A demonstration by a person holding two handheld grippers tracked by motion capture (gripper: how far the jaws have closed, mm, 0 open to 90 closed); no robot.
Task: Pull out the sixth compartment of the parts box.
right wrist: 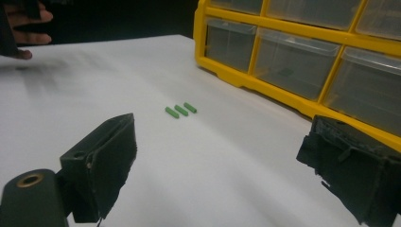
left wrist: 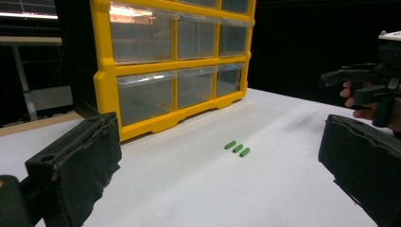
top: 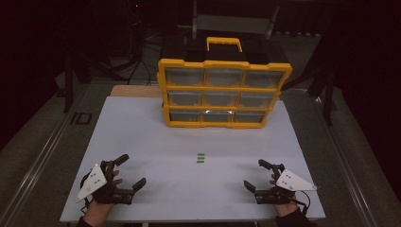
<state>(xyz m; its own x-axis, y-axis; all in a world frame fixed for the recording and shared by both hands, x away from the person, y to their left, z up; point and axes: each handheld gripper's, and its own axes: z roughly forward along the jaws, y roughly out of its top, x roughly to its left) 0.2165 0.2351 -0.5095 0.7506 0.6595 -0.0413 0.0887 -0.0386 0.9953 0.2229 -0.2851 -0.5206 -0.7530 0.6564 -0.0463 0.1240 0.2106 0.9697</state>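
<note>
Three green pegs (top: 201, 158) are seen mid-counter (top: 142, 132), before the yellow drawer cabinet (top: 222, 92), well apart from both grippers. The left gripper (top: 131, 171) and right gripper (top: 254, 173) are held wide open, fingers empty.

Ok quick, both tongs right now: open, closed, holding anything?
Left tongs: open, holding nothing, low over the white table.
Right tongs: open, holding nothing.

Place: looks like a lab or test room
Light: dark all round, black walls, only the middle lit
Bench (top: 142, 142): flat, white
Floor: cables and stand legs (top: 137, 61) at the back
Box: yellow parts box w/ clear drawers (top: 222, 92) on bench
</note>
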